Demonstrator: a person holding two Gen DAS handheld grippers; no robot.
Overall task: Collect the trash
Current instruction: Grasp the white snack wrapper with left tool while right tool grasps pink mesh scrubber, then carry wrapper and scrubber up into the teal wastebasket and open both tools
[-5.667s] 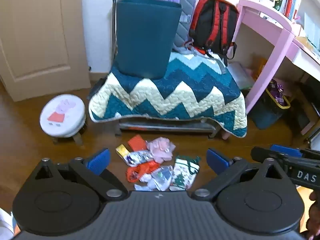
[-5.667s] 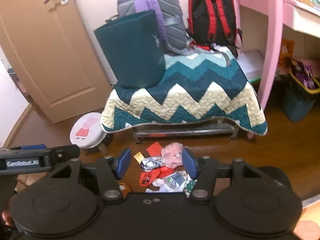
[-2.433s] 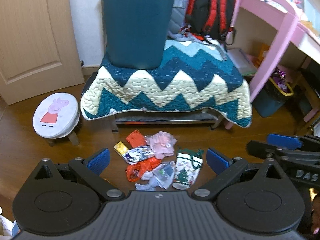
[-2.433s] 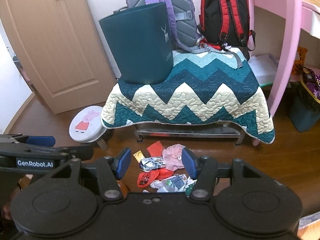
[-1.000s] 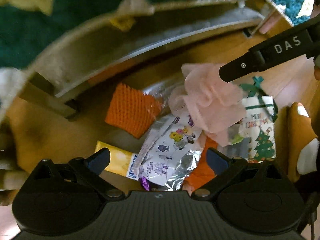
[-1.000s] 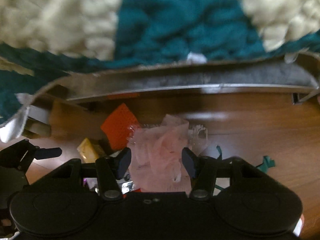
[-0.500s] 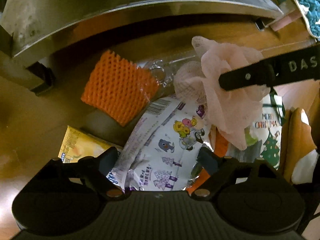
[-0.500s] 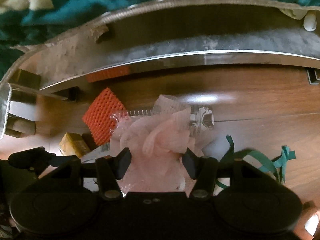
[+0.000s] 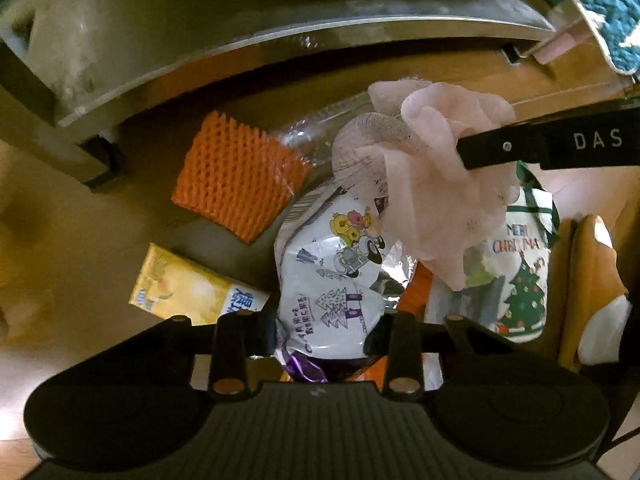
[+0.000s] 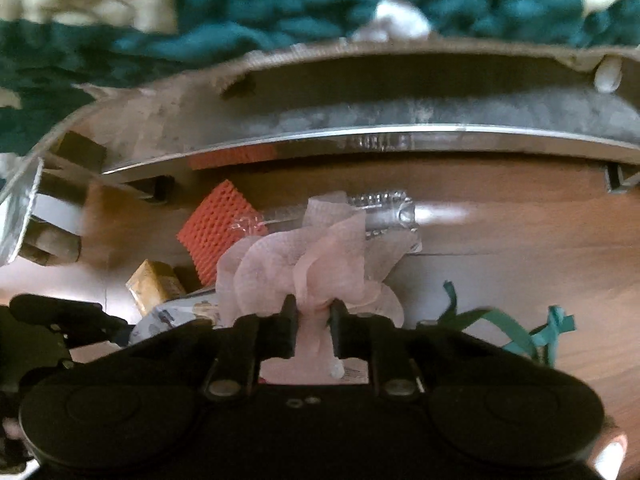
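A white gift bag (image 9: 520, 280) on the floor (image 10: 500, 240) reads "MERRY CHRISTMAS" in part; "DAS" is printed on the right gripper (image 10: 314, 322). The left gripper (image 9: 320, 326) points steeply down, its jaws just closed onto a foil wrapper (image 9: 332, 276) printed with cartoon cars and trees. The right gripper, also tilted down, has just closed and pinches a pink mesh puff (image 10: 304, 268). A yellow carton (image 9: 192, 292) and orange foam net (image 9: 240, 180) lie beside them, below a metal frame (image 10: 360, 136).
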